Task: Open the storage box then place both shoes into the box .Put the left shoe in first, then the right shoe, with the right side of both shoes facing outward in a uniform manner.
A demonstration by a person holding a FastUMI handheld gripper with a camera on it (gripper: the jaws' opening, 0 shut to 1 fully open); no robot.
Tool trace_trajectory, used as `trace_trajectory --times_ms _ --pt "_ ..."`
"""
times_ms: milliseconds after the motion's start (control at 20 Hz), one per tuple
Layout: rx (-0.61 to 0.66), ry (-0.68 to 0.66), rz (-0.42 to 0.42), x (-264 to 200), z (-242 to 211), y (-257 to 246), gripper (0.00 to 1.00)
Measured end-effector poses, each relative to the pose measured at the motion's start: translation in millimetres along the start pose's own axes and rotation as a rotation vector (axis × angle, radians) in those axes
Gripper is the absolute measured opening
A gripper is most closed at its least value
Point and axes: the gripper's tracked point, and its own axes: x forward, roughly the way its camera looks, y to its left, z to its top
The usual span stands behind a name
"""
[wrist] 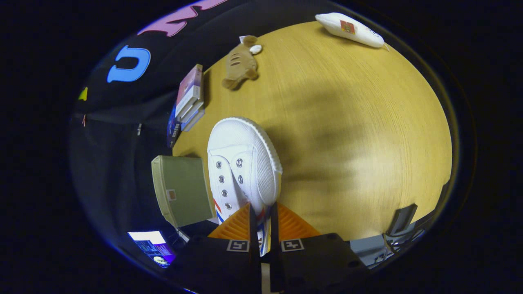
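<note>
While nearly closed, claw (261,216) with 2 fingers pinching white shoe's (243,163) side wall, above table (359,122).

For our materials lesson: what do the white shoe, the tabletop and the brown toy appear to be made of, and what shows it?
White shoe, held between the closed jaws of the gripper: probably woven canvas, matte, with metal eyelets and a ribbed rubbery sole edge.
Tabletop: wood or wood-look laminate, with fine grain lines and a soft sheen.
Brown toy: seemingly plush fabric, with a soft, fuzzy outline.

Plush toy (241,63), stacked books (188,102), white pouch (349,29) on wooden table (347,134).
</note>
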Motion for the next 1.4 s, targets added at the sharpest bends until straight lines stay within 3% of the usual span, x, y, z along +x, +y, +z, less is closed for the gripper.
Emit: trace_trajectory --times_ms 400,700,1050,1400 --pt "-0.092 -0.033 0.106 -9.5 -18.6 173.7 0.13" --pt "-0.101 -0.010 0.126 27.0 -50.0 268.9 0.13" --pt "-0.104 0.021 0.073 88.2 -71.5 324.0 0.13" --pt "-0.140 0.030 -0.037 125.4 -78.6 321.8 0.14"
